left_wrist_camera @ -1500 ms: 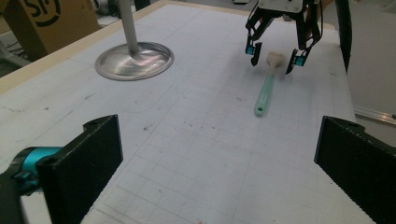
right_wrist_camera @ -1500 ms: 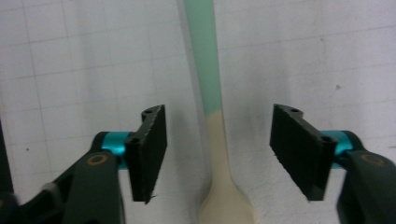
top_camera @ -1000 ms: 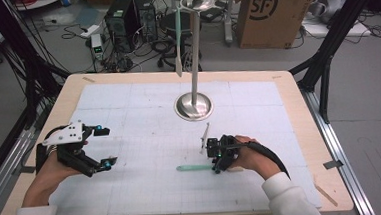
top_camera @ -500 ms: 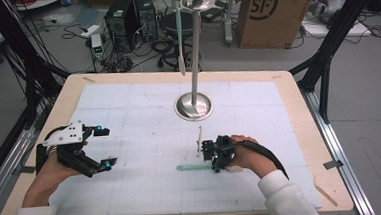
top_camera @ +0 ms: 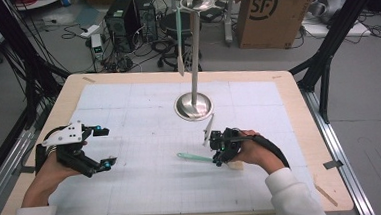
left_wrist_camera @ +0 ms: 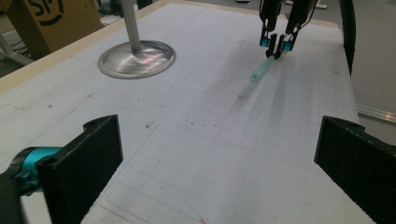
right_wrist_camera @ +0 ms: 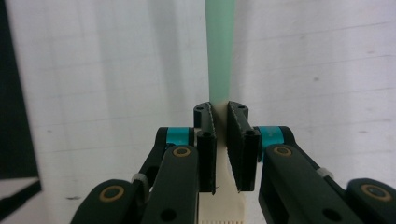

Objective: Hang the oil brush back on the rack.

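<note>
Right gripper [top_camera: 216, 153] sits right of centre on the worktop [top_camera: 277, 82], near the front half, clenched on a utensil with a mint-green handle [top_camera: 194, 157]. In the right gripper view the jaws have just been closing and now pinch the utensil [right_wrist_camera: 219, 60] where green handle meets cream head; pads press both sides. The cream head, toothed at its end, runs back between the jaws toward the camera. The green handle points away from the gripper, toward the worktop's left in the high view. In the left gripper view the handle's free end [left_wrist_camera: 259, 72] slopes down close to the gridded mat [top_camera: 144, 115]; whether it touches, cannot tell.

A thin pale utensil [top_camera: 208, 129] lies on the mat just behind the right gripper, between it and the stand's base.

Left gripper [top_camera: 101, 148] rests at the worktop's left front, released, nothing between its jaws. In its own view the two black jaws stand wide apart over bare mat.

A metal stand [top_camera: 192, 62] rises at centre back of the mat on a round shiny base [top_camera: 193, 107]. Another green-handled utensil [top_camera: 179, 38] hangs from the hooks at its top, left of the pole.

Beyond the worktop: a cardboard box [top_camera: 273, 12], computer towers [top_camera: 130, 21] and cables on the floor.
</note>
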Available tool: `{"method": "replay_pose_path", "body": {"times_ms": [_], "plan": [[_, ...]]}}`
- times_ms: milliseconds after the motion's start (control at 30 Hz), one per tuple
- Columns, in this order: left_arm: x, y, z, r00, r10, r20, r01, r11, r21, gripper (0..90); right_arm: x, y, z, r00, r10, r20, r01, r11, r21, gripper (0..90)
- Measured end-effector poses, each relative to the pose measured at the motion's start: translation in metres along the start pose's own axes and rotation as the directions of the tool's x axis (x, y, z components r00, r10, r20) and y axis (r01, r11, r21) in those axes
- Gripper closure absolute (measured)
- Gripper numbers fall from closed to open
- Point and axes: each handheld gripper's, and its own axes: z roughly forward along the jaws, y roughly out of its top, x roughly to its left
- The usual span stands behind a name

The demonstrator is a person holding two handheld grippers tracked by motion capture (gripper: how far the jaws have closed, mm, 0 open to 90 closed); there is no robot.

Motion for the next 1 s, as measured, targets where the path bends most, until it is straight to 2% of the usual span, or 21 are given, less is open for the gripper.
{"method": "replay_pose_path", "body": {"times_ms": [67, 167, 267, 333, 400, 433, 500, 633, 733, 767, 867, 933, 1000], "plan": [[0.0, 0.0, 0.0, 1.0, 0.002, -0.002, -0.002, 1.0, 0.003, 1.7, -0.002, -0.006, -0.011, 0.9999, 0.016, -0.002, -0.016, 0.998, -0.066, 82.4], [0.0, 0.0, 0.001, 1.0, -0.002, -0.003, 0.002, 1.0, 0.005, 1.6, -0.004, -0.014, -0.028, 0.9992, 0.04, -0.011, -0.041, 0.987, -0.155, 82.3], [0.0, 0.0, 0.001, 1.0, -0.002, -0.005, 0.002, 1.0, 0.005, 1.7, -0.005, -0.021, -0.043, 0.9979, 0.064, 0.0, -0.063, 0.975, -0.212, 82.3], [0.0, 0.0, 0.001, 1.0, -0.004, -0.006, 0.004, 1.0, 0.004, 1.7, -0.007, -0.026, -0.052, 0.9971, 0.076, -0.001, -0.074, 0.962, -0.263, 82.3], [0.0, -0.001, 0.001, 1.0, -0.002, -0.003, 0.002, 1.0, 0.004, 1.7, -0.008, -0.03, -0.061, 0.9964, 0.083, 0.018, -0.073, 0.945, -0.32, 82.4], [0.0, -0.001, 0.001, 1.0, -0.003, -0.004, 0.003, 1.0, 0.005, 1.7, -0.009, -0.033, -0.065, 0.9951, 0.098, -0.007, -0.095, 0.936, -0.338, 82.4], [0.001, -0.001, 0.001, 1.0, -0.007, -0.003, 0.007, 1.0, 0.002, 1.7, -0.009, -0.036, -0.073, 0.9938, 0.11, 0.013, -0.099, 0.931, -0.352, 82.4], [0.001, -0.002, 0.001, 1.0, -0.005, -0.007, 0.005, 1.0, 0.008, 1.7, -0.011, -0.041, -0.089, 0.9921, 0.124, 0.017, -0.108, 0.915, -0.389, 82.4], [0.001, -0.002, 0.002, 1.0, -0.004, -0.008, 0.004, 0.9999, 0.013, 1.7, -0.013, -0.046, -0.101, 0.991, 0.131, 0.024, -0.107, 0.89, -0.443, 82.4], [0.001, -0.002, 0.002, 1.0, -0.004, -0.009, 0.004, 0.9999, 0.014, 1.7, -0.014, -0.048, -0.105, 0.9914, 0.13, 0.012, -0.111, 0.885, -0.452, 82.4], [0.001, -0.002, 0.002, 0.9999, -0.006, -0.01, 0.006, 0.9999, 0.016, 1.7, -0.017, -0.053, -0.117, 0.9841, 0.174, 0.034, -0.137, 0.866, -0.48, 82.4], [0.0, -0.002, 0.002, 0.9999, -0.004, -0.01, 0.004, 0.9999, 0.013, 1.7, -0.02, -0.057, -0.125, 0.9825, 0.183, 0.034, -0.141, 0.85, -0.507, 82.3], [0.001, -0.002, 0.002, 1.0, 0.002, -0.008, -0.002, 1.0, 0.01, 1.7, -0.022, -0.062, -0.133, 0.9809, 0.19, 0.044, -0.139, 0.838, -0.527, 82.4]]}}
